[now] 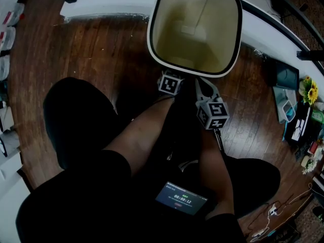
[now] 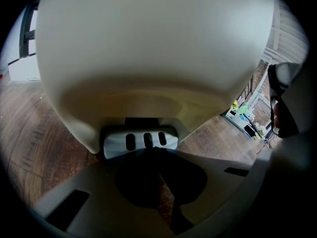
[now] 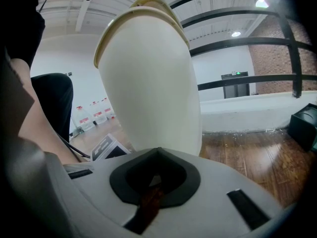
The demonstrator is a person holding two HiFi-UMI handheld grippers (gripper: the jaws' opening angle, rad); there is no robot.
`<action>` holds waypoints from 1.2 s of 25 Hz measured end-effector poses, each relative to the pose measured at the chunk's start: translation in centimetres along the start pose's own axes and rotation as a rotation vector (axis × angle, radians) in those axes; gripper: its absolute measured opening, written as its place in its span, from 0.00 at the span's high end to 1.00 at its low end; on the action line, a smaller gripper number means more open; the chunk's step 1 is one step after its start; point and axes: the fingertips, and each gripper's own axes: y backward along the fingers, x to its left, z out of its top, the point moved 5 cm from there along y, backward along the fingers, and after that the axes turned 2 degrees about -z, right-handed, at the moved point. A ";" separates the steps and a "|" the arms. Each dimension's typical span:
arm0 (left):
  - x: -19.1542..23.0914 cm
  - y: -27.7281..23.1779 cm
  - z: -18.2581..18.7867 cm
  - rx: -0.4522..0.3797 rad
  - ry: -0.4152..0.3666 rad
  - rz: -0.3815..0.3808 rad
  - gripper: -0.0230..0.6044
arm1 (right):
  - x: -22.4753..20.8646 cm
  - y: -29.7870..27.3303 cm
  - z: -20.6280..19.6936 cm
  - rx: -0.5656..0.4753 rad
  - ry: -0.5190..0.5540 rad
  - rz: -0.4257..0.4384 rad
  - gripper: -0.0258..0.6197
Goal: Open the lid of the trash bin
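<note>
The trash bin (image 1: 195, 27) stands on the wood floor (image 1: 76, 49) right in front of me. From the head view I can look straight down into its cream inside, so the top is open. I cannot pick out the lid for sure.

Low on the bin's front is a grey foot pedal (image 2: 140, 141) with three dark slots. My left gripper (image 2: 148, 153) points at that pedal. Its jaws are pressed together with nothing between them. The tips are right at the pedal, but I cannot tell if they touch it.

My right gripper (image 3: 157, 152) sits just beside the left one, near the bin's round side. Its jaws are closed too and hold nothing.

Closer to me are the person's legs (image 1: 81, 120) in black, and a small lit screen (image 1: 181, 199).
</note>
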 end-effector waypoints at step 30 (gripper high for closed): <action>-0.4 0.5 -0.5 -0.021 0.000 -0.043 0.93 | 0.1 0.3 0.2 -0.012 -0.007 -0.006 0.93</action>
